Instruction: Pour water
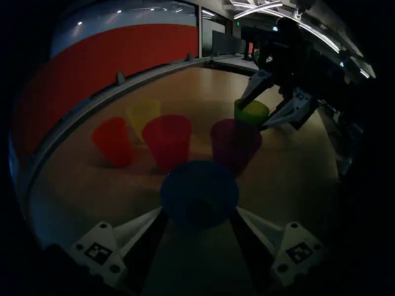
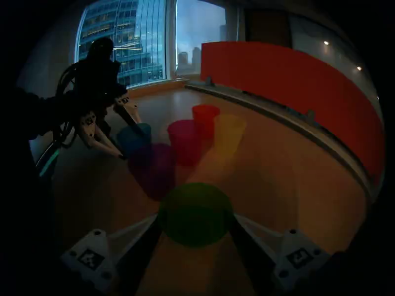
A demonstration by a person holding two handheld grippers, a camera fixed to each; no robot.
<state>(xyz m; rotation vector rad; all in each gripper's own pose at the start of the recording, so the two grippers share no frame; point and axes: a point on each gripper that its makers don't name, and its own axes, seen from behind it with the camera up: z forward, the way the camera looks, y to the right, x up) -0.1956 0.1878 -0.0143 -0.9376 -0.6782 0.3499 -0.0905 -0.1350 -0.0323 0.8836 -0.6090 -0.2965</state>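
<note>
My left gripper (image 1: 199, 213) is shut on a blue cup (image 1: 200, 190), held upright just above the wooden table (image 1: 296, 177). Beyond it stand a purple cup (image 1: 236, 145), a red cup (image 1: 168, 140), an orange-red cup (image 1: 113, 140) and a yellow cup (image 1: 143, 113). At the far right, the right gripper (image 1: 252, 114) clasps a green cup (image 1: 253, 111). In the right gripper view, my right gripper (image 2: 195, 221) is shut on the green cup (image 2: 195, 209). Past it are the purple cup (image 2: 155, 170), red cup (image 2: 185, 140), orange-red cup (image 2: 205, 117) and yellow cup (image 2: 228, 133). The left gripper (image 2: 131, 139) holds the blue cup (image 2: 134, 138).
A red partition (image 1: 123, 59) (image 2: 296, 84) with a grey rail (image 1: 98, 101) runs along the table's far edge. A person's dark shape (image 2: 94, 74) stands behind the left gripper, with tall windows (image 2: 133, 39) behind. The light is dim.
</note>
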